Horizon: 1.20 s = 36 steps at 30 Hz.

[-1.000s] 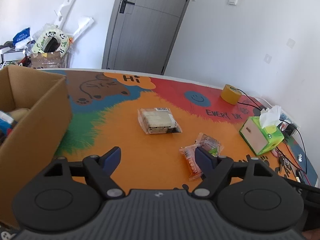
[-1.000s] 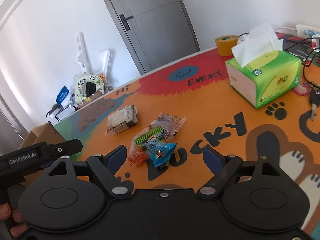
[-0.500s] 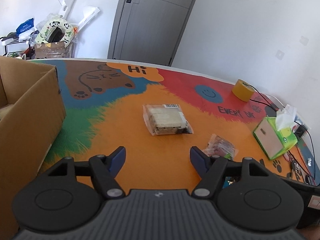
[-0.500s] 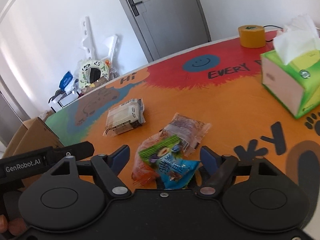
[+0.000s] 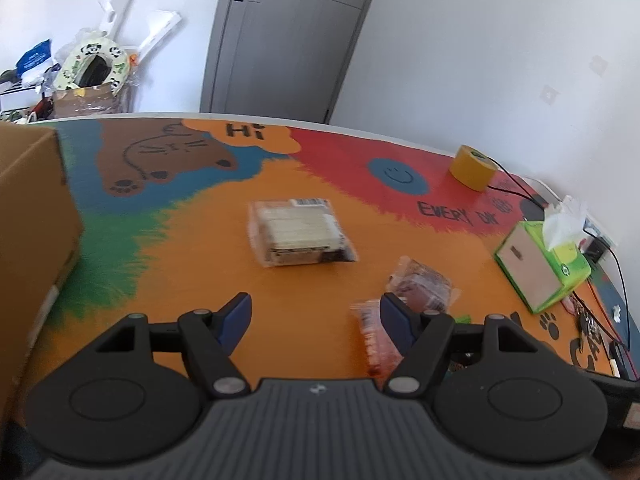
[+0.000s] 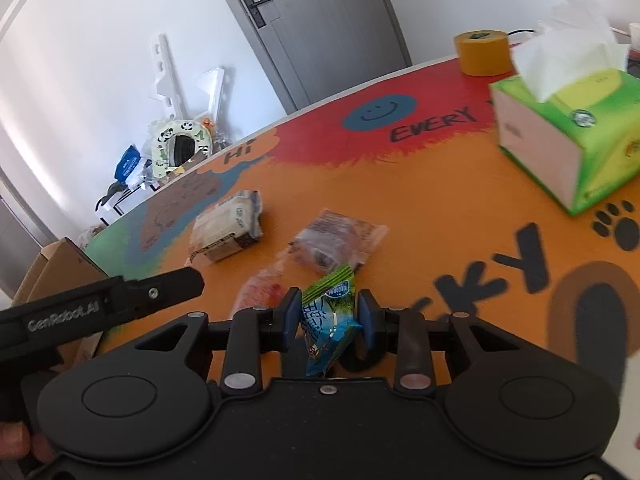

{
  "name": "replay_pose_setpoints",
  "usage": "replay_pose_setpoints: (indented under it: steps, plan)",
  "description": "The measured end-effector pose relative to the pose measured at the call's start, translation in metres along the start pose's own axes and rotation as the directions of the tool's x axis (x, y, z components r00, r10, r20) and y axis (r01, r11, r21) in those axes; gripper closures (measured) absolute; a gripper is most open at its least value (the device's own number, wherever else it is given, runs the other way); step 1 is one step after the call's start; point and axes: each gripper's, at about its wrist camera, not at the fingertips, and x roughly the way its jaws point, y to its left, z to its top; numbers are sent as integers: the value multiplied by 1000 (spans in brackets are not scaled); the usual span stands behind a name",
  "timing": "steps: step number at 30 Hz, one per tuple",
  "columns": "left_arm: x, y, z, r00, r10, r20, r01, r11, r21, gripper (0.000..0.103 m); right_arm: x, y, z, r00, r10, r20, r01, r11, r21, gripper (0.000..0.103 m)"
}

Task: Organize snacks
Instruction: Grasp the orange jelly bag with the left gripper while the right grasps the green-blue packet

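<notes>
While left gripper (image 5: 316, 312) gapes — right gripper (image 6: 326, 316) just clamped blue pkt (image 6: 326, 328).

Two black handheld tongs with blue pads
Left tongs (image 5: 316, 314) have a ribbed grey top; right tongs (image 6: 326, 314) show silver screws; "GenRobot.AI" lettering is white

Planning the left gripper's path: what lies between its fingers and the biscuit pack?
Only bare orange tabletop lies between the left gripper and the biscuit pack, as the left wrist view shows.
</notes>
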Motion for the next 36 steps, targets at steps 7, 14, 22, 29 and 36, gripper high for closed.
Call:
replay_pose_setpoints:
  steps: [7,14,22,29,36]
  plan:
    - [12,-25,-7,999,-45,-19,46,998,34,33,-20,-21,-5,999,-37,15,36,998,44,72]
    - [27,-36,-16,999,-7,-38,10,997,82,41,-26,-31,-6,998,-61,32,59,996,62,72]
    - [27,-36,-21,999,30,-32,-26,990,141,82,-23,-13,-12,995,-94,39,96,994,-46,58]
    - [17,-27,-20,999,10,-36,-6,993,114,84,-22,-7,-11,995,-96,29,97,994,-56,73]
    - [-8,-21,-11,1000,3,12,-4,994,111,84,-34,5,-6,995,-70,73,74,996,-46,74]
